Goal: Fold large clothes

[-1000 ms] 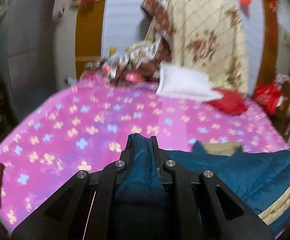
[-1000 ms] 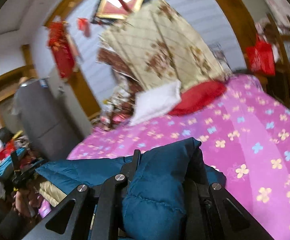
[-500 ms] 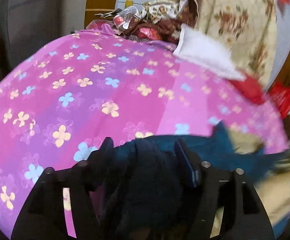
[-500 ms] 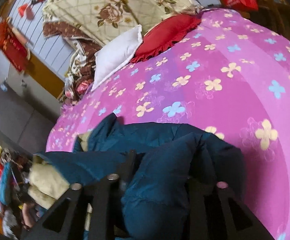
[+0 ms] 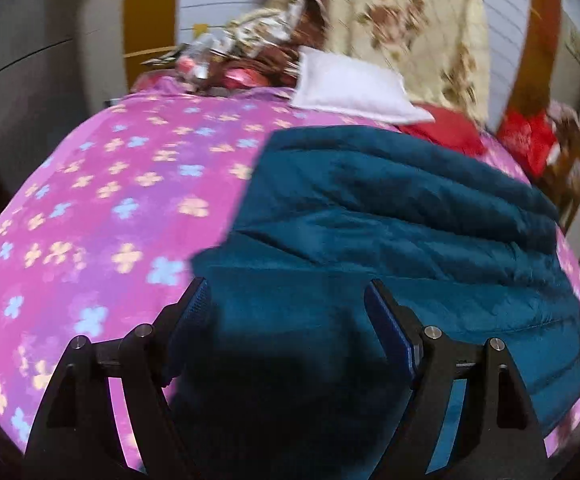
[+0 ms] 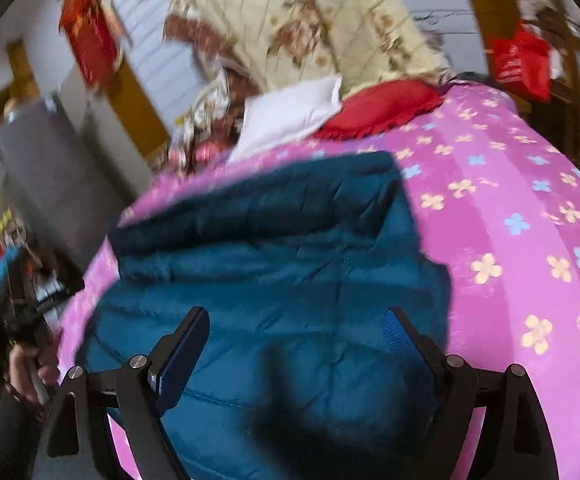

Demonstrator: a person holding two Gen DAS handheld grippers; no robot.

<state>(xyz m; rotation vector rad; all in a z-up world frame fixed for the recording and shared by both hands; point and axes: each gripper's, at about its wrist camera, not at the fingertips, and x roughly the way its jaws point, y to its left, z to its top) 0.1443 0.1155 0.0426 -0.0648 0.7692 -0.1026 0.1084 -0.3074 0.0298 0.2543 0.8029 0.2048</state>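
Observation:
A teal quilted jacket [image 5: 390,216] lies spread on the pink flowered bed cover [image 5: 102,208]. It also shows in the right wrist view [image 6: 290,264], on the same cover [image 6: 530,240]. My left gripper [image 5: 286,300] is open, its fingers standing wide apart over the jacket's near edge. My right gripper [image 6: 294,332] is open too, fingers wide apart above the jacket's near part. Neither gripper holds cloth.
A white pillow [image 5: 350,88] and a red cushion [image 5: 442,128] lie at the head of the bed, with a floral quilt [image 5: 402,28] piled behind. A grey cabinet [image 5: 30,60] stands left. Red bags [image 6: 522,60] hang at the right.
Both grippers were shut on bunched jacket cloth one second ago; both have opened and let it go. The jacket now lies flat on the bed.

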